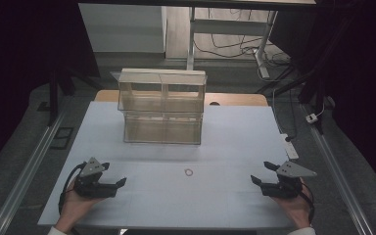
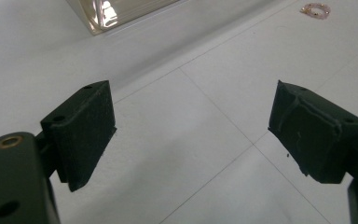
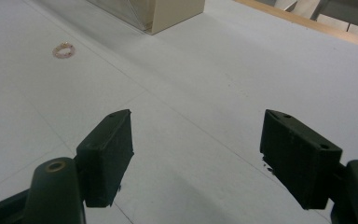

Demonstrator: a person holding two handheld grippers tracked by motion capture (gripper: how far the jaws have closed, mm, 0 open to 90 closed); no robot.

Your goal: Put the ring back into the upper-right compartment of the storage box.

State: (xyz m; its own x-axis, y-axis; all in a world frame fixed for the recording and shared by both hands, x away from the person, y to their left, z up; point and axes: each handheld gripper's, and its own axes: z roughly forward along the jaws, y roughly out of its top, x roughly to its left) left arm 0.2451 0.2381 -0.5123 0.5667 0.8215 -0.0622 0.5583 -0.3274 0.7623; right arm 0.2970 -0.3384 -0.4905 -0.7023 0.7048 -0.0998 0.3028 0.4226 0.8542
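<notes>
bracelet [image 1: 189,172] is lying on the white tabletop [image 1: 225,137] between the two tools, well apart from each, ahead of both. left tool [image 1: 116,175] and right tool [image 1: 261,172] are both gaping wide, gripping nothing, their jaws pointing inward toward it.

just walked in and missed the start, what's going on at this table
A person holds a two-jaw gripper in each hand over a white table. The left gripper and the right gripper are both open and hold nothing, one near each front corner. Between them a small pinkish ring lies on the table, untouched. Behind it stands a clear two-tier organizer. No grasp is under way yet.
</notes>
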